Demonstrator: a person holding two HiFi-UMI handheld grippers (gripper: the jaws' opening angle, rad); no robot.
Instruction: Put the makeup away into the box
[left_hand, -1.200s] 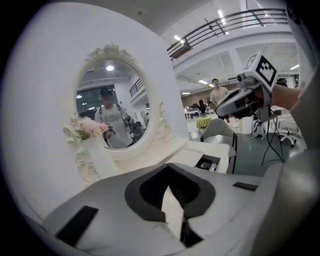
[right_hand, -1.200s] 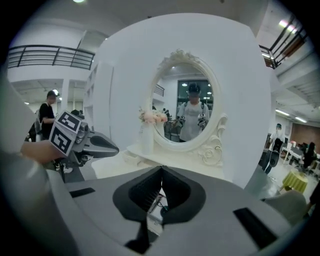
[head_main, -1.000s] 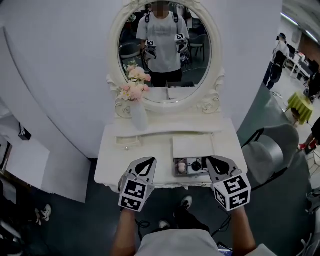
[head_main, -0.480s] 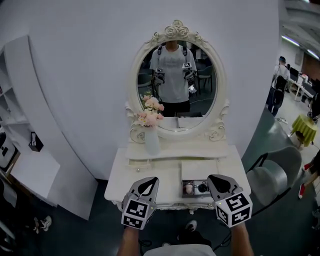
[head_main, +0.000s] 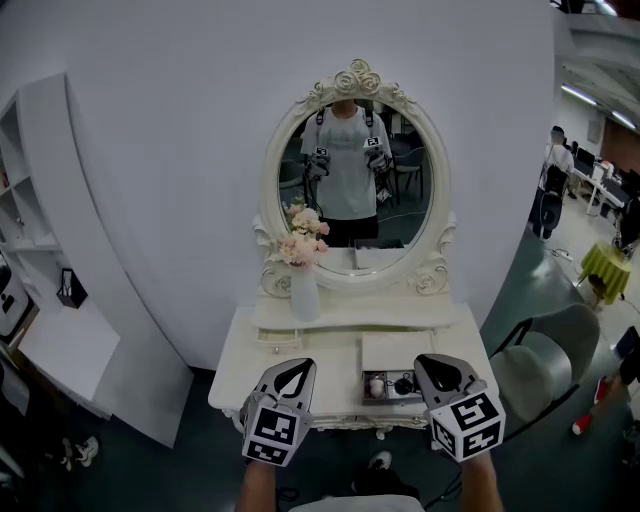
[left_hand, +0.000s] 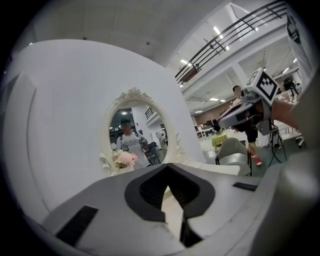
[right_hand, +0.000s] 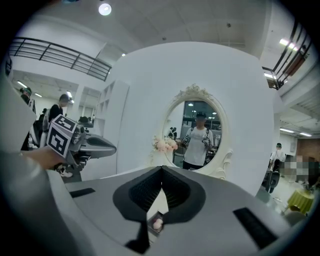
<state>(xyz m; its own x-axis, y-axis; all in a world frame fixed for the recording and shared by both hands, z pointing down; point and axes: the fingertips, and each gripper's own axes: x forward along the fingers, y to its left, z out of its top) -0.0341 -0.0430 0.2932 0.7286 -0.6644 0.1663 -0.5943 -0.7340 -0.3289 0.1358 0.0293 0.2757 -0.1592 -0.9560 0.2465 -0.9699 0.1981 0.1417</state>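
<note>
There were two grippers, the left gripper (head_main: 293, 375) and the right gripper (head_main: 440, 372). The surface (head_main: 330, 355) carried one box (head_main: 395, 352), one vase (head_main: 304, 297) of pink flowers and one oval mirror (head_main: 272, 190). Inside the box at least two makeup items showed, one pinkish item (head_main: 377, 385) and one dark item (head_main: 404, 383); the full count could not be told. One grey chair (head_main: 535, 365) stood near the surface, and one person (head_main: 345, 160) was reflected in the mirror.

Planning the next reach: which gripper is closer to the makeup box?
The right gripper. In the head view its tip shows right beside the box, while the left gripper is well off to the box's left.
</note>
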